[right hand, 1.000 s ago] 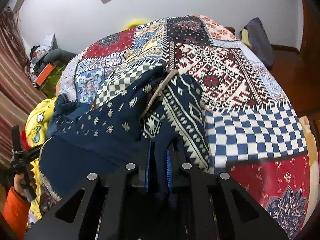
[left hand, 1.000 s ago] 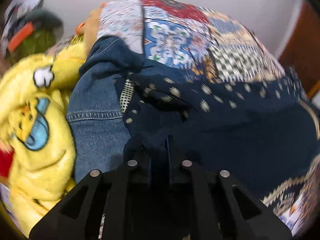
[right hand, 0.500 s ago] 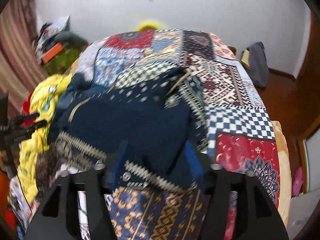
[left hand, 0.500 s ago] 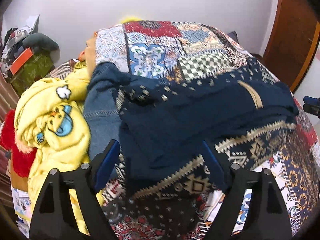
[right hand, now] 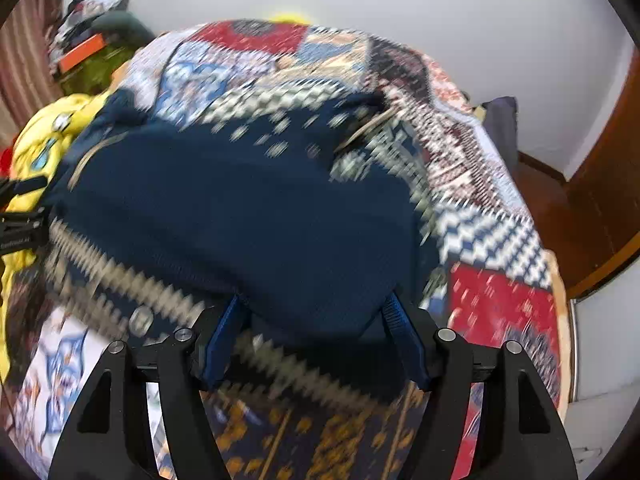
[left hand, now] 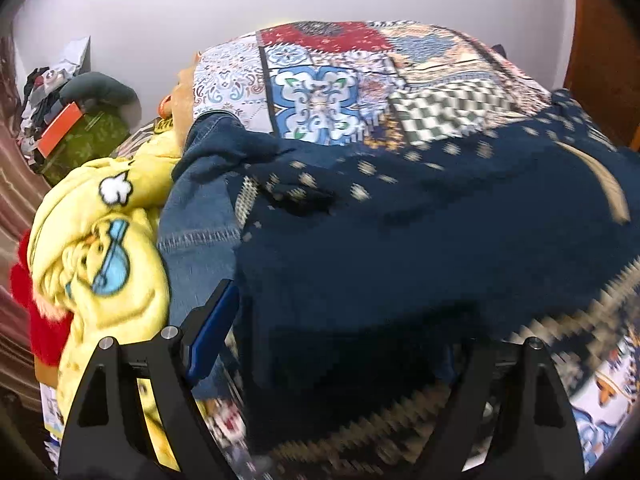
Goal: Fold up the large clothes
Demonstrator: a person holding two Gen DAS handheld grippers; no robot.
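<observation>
Across the whole bed [left hand: 320, 92], a patchwork quilt is spread, and the navy patterned garment [left hand: 400, 248] is laid over the middle of it, half doubled with its zigzag hem [right hand: 132, 280] running from 9 to 6 o'clock in the right wrist view. At 9 o'clock in the left view a yellow cartoon blanket [left hand: 100, 248] is heaped, with blue denim [left hand: 196, 236] tucked between it and the garment.

Pretty soft, floppy knit by the look of it, probably light, so it can be expected to sag and slide unless it's taken by the hem corners or a doubled edge.

The left gripper [left hand: 340, 344] is seen with jaws opening wide, cloth between but not pinched. The right gripper [right hand: 316, 344] is parted too, nothing clamped.
</observation>
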